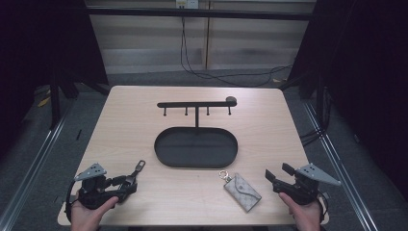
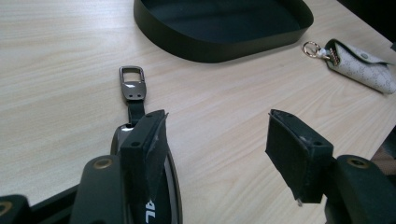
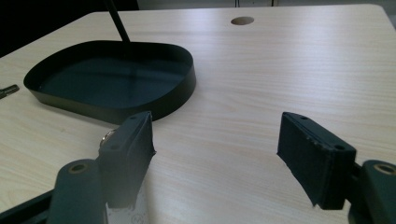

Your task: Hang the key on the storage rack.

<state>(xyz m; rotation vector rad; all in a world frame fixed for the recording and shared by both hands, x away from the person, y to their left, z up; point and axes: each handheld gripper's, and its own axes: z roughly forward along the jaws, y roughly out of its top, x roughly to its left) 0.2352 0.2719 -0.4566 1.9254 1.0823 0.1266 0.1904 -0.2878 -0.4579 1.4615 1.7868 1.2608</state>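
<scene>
A black key fob with a metal clasp lies near the table's front left. My left gripper is open right over its body. In the left gripper view the fob's clasp sticks out past the left jaw, and the open gripper has only bare table between its fingers. A grey patterned key pouch with a gold ring lies front right. My right gripper stands open just right of it. In the right gripper view the open gripper shows the pouch's ring peeking from behind the left jaw.
A black oval tray sits mid-table, with a post behind it carrying a hook bar. The tray's wall is close ahead of the left gripper. A round hole marks the tabletop. A hand holds each gripper at the front edge.
</scene>
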